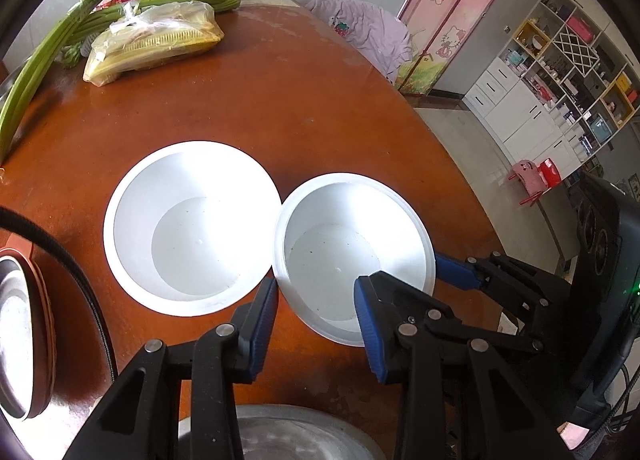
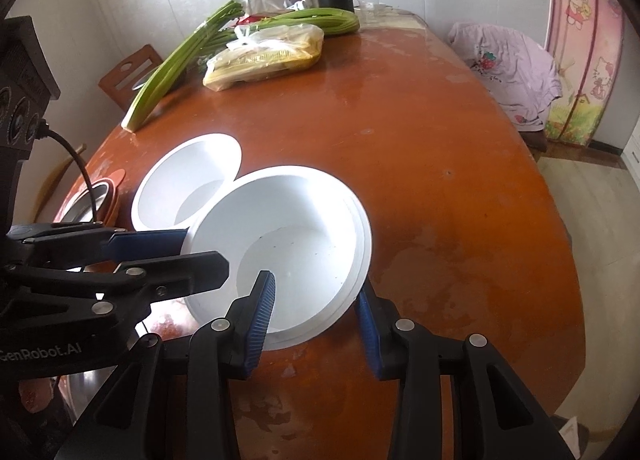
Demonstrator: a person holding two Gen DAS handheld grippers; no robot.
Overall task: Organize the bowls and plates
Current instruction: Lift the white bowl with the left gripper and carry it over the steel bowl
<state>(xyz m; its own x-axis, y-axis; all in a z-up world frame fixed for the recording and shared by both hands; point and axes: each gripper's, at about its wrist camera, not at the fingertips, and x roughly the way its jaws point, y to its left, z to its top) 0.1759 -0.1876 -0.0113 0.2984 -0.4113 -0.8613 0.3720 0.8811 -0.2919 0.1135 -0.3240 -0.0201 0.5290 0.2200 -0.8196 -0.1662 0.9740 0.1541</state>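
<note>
The surface (image 1: 320,100) carries two white bowls. In the left wrist view the near bowl (image 1: 352,228) sits at lower centre, its rim touching the far bowl (image 1: 192,220) to its left.

Both tools are set narrow and straddle the near bowl's rim. The left tool (image 1: 316,308) is at lower centre of its view and the right tool (image 2: 314,312) at lower centre of its own. Each has one pad inside the rim and one outside. I cannot tell whether the pads actually press.

Risks, as I judge them:
- An uneven lift tilts the bowl, or the smooth wall slips.
- The touching rims drag the far bowl.
- The second rim (image 2: 366,244) underneath suggests a nested piece that may drop away.
</note>
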